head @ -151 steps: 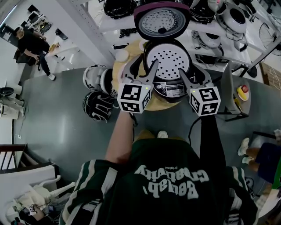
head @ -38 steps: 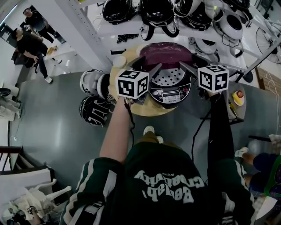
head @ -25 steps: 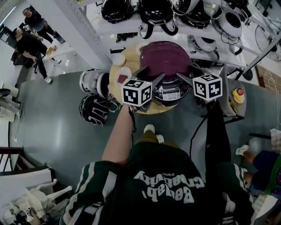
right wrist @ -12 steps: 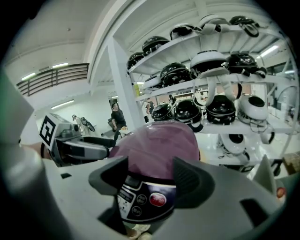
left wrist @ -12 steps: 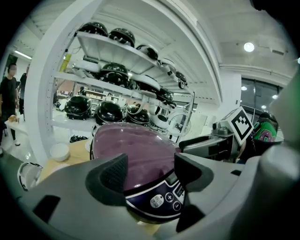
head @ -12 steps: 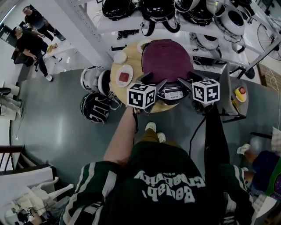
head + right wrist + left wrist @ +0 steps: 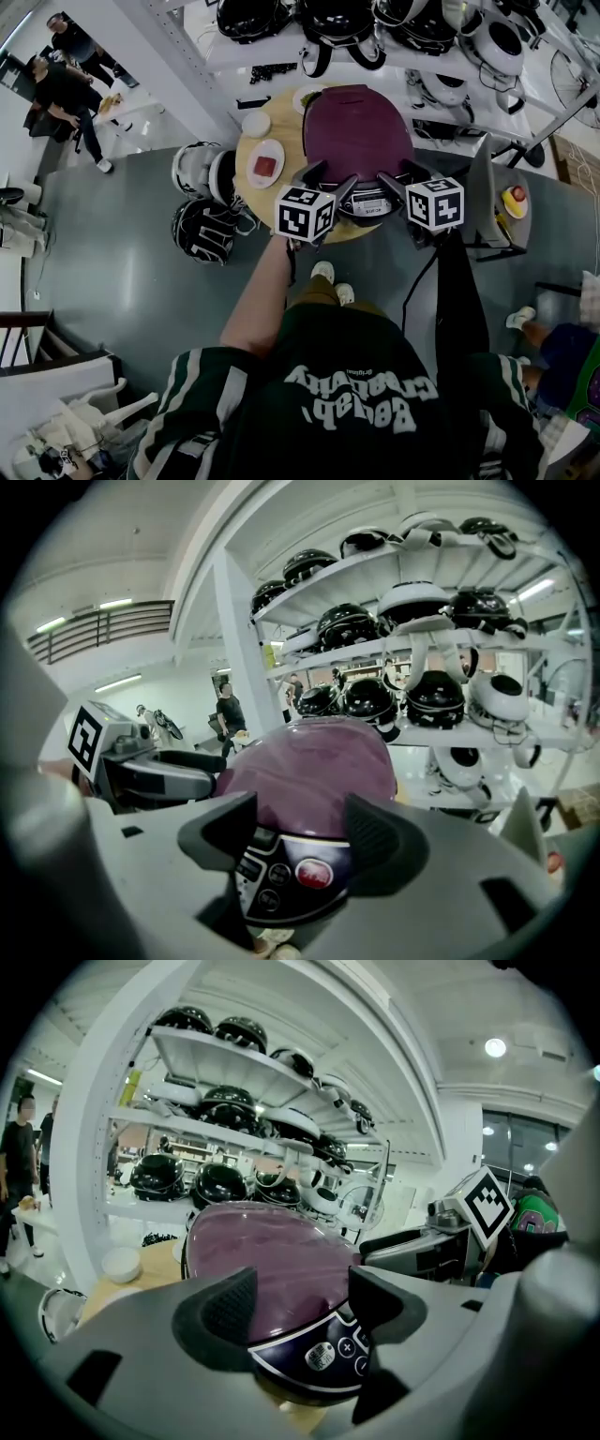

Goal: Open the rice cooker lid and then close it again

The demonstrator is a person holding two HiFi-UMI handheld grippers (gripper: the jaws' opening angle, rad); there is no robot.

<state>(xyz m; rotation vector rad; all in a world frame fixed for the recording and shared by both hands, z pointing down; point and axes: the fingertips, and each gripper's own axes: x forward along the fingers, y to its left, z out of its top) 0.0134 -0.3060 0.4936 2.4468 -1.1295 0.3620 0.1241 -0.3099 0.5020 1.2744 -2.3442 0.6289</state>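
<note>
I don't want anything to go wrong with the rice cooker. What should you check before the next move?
1. Purple lid lying flat on the rice cooker: ok.
2. Lid latched shut: cannot tell.
3. Left gripper jaws apart, holding nothing: ok.
4. Right gripper jaws apart, though they have just closed a little; nothing is gripped, and the cooker's buttons show beyond them: ok.
5. Small plate on the table, off to the side of both grippers: ok.
</note>
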